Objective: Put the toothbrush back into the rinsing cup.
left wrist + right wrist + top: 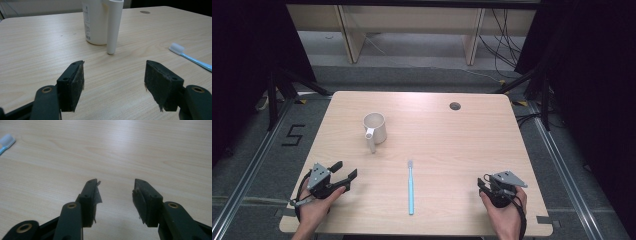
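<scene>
A white mug (375,128) with a long tubular handle stands left of the table's middle; in the left gripper view the mug (96,22) rises straight ahead of the jaws. A light blue toothbrush (410,187) lies lengthwise near the front centre, white head pointing away from the person. Its head (177,48) lies off to the right in the left gripper view, and the toothbrush (6,142) enters the right gripper view at top left. My left gripper (344,169) rests open at the front left, nothing between its jaws. My right gripper (481,183) sits open at the front right, empty.
The light wooden table (462,140) has a round cable hole (455,105) near its back right. Beyond the table are a grey floor, wooden furniture legs and cables. A floor marking "5" (293,135) lies to the left.
</scene>
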A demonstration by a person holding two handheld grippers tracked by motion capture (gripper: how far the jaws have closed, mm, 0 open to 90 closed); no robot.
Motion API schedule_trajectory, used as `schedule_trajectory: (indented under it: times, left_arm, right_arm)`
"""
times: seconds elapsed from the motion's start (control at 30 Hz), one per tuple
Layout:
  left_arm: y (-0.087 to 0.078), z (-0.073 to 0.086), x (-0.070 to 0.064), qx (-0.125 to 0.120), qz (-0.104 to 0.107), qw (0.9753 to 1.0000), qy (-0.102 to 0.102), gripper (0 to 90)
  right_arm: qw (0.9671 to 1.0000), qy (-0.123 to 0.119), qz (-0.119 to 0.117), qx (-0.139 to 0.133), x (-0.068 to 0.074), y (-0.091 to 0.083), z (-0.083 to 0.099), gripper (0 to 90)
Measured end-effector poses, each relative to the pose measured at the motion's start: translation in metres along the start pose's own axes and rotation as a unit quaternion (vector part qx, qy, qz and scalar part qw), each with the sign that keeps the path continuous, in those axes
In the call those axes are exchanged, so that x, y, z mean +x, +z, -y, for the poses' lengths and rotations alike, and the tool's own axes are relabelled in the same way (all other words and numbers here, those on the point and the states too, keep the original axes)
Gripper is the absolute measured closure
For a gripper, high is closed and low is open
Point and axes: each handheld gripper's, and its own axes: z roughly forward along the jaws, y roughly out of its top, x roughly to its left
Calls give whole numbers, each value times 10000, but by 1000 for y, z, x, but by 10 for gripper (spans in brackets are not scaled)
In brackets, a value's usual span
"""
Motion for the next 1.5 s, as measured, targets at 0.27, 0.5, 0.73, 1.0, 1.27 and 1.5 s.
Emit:
schedule_trajectory:
  times: [0.27, 0.5, 0.73, 1.0, 1.27, 1.5]
  left_arm:
    - [-2, -5, -1, 106, 6, 9999, -32, 322]
    - [-5, -15, -6, 179, 83, 9998, 1, 344]
    - [-3, -20, -12, 253, 220, 9994, 65, 345]
    - [0, -20, -19, 283, 371, 9989, 103, 346]
    - [3, -23, -31, 377, 616, 9973, 150, 350]
    - [7, -25, -44, 580, 779, 9948, 293, 354]
  right_arm:
    - [9987, 230, -47, 442, 5, 1, -4, 545]
    - [9977, -30, -250, 632, 1, 1, -10, 585]
    - [9935, 95, -244, 1111, 6, 3, -15, 586]
    - [9851, 95, -409, 1666, 14, 8, -21, 582]
    - [9813, 79, -417, 1877, 21, 10, -25, 581]
    - [9768, 126, -434, 2093, 29, 14, -27, 581]
